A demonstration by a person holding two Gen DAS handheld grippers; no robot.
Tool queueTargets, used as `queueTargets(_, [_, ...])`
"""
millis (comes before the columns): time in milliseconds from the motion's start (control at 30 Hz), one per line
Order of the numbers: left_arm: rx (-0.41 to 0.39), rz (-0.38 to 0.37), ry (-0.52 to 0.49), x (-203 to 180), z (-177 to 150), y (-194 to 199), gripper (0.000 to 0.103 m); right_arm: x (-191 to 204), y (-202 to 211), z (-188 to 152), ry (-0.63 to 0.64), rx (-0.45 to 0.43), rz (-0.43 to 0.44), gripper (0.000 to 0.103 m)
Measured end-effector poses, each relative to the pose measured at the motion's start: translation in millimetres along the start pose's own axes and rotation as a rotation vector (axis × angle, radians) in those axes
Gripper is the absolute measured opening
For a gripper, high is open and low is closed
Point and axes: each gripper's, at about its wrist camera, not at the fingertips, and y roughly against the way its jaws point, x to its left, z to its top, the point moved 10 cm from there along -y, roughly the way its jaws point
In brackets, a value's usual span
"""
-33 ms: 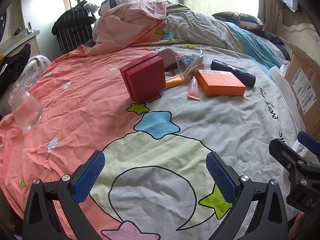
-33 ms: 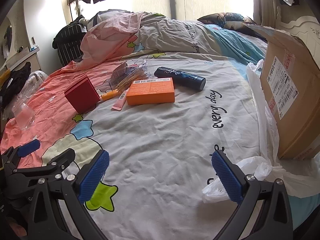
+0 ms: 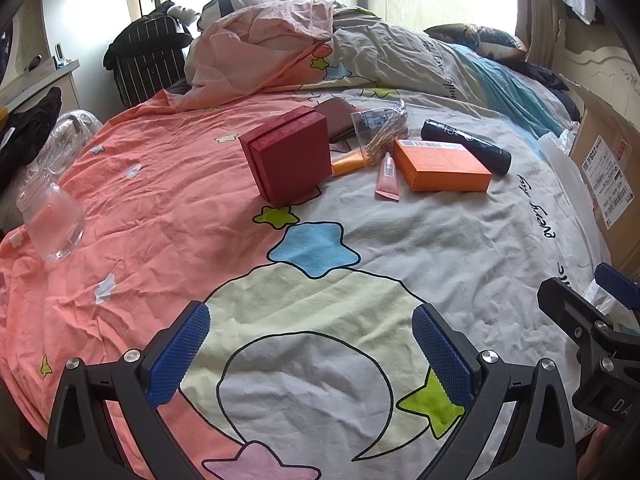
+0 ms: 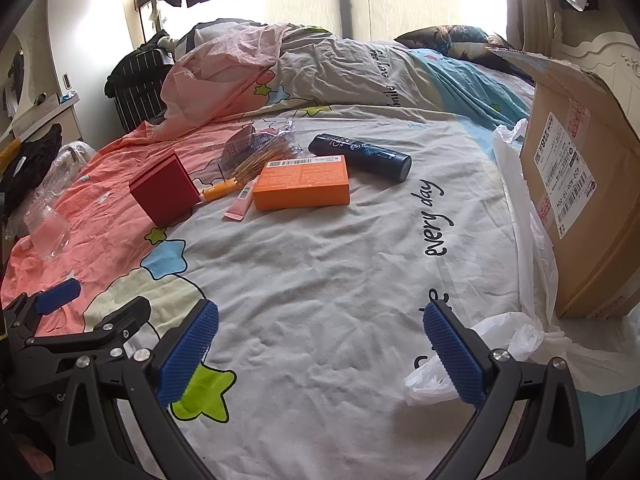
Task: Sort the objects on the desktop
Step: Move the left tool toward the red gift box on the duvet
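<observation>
A cluster of objects lies on the bed sheet point(image 3: 200, 220) ahead: a red box point(image 3: 288, 164) point(image 4: 164, 190), an orange box point(image 3: 442, 165) point(image 4: 302, 182), a dark blue tube point(image 3: 466, 146) point(image 4: 360, 156), a small pink tube point(image 3: 387, 178) point(image 4: 240, 204), a small orange tube point(image 3: 348, 164) point(image 4: 218, 191) and a clear bag of sticks point(image 3: 384, 128) point(image 4: 256, 152). My left gripper point(image 3: 312, 356) is open and empty, well short of them. My right gripper point(image 4: 320, 354) is open and empty, to the right of the left one.
A glass jar point(image 3: 50, 220) point(image 4: 46, 234) stands at the left on the pink part of the sheet. A cardboard box point(image 4: 580, 192) with a white plastic bag point(image 4: 520, 328) sits at the right. A crumpled duvet point(image 3: 280, 52) lies behind the objects.
</observation>
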Motion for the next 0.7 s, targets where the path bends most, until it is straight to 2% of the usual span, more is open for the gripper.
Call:
queueTargets(267, [0.012,-0.005,0.010,1.5,-2.5,-3.7,0.103,-0.3,-4.4,-2.7,-0.011,0.026,0.021,0.103])
queueTargets(500, [0.032,0.019,-0.023,4.0,-5.9,-7.2,0.103,15.4,-14.7,-20.1,0.023,0.109,0.089,0.103])
queueTargets(700, [0.011,0.027,-0.020,11.1,-2.8,-4.1,0.103,24.0,-25.2,-27.1,0.040,0.164,0.121,0.103])
